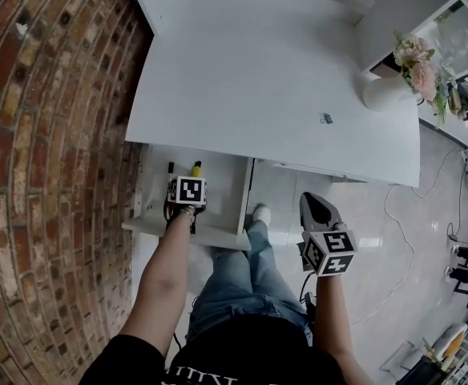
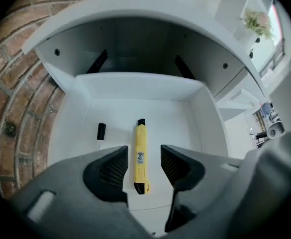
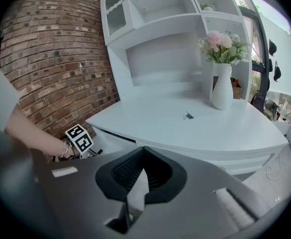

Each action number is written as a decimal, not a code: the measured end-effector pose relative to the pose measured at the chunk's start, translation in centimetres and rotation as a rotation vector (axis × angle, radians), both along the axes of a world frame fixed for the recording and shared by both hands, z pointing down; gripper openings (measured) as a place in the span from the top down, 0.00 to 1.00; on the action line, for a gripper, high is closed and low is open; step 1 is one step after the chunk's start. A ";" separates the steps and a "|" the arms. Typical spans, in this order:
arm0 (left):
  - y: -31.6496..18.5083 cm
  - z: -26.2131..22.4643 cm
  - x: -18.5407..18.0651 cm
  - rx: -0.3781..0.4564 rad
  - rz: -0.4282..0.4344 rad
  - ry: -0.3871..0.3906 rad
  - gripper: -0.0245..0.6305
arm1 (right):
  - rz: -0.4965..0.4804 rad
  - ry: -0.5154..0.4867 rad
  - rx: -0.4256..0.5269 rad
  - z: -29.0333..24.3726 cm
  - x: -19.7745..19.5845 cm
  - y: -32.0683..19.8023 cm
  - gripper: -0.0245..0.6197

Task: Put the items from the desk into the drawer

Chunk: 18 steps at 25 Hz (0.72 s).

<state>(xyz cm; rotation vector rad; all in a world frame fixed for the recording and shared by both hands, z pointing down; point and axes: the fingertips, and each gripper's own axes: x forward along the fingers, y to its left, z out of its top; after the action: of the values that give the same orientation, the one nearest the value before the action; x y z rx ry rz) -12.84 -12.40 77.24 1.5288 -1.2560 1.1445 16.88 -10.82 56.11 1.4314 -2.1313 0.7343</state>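
Inside drawer [image 2: 205, 114], left gripper view shows knife [image 2: 141, 156] whole.

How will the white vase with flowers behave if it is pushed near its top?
The vase looks tall and narrow, with flowers spreading above, so it would probably tip rather than slide. Its glossy white surface suggests ceramic: likely stiff, slippery and breakable.

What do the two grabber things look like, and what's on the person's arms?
The left gripper and right gripper are grey with black ribbed pads. Each carries a white cube with black square markers. The person wears a black short-sleeved top and a bracelet on the left wrist.
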 end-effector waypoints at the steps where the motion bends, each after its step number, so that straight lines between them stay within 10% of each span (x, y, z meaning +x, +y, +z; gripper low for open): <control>1: -0.4 -0.8 0.2 0.019 0.000 0.011 0.65 | -0.006 0.000 0.014 -0.6 0.0 -0.3 0.95; 18: -2.8 -14.9 0.7 0.380 -0.086 0.114 0.65 | 0.041 0.003 0.234 -9.9 2.9 -2.7 0.95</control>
<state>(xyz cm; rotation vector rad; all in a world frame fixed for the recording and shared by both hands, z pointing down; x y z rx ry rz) -12.18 -15.25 62.30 1.7675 -1.5046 0.7805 19.83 -13.53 46.18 1.5971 -2.2514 0.5095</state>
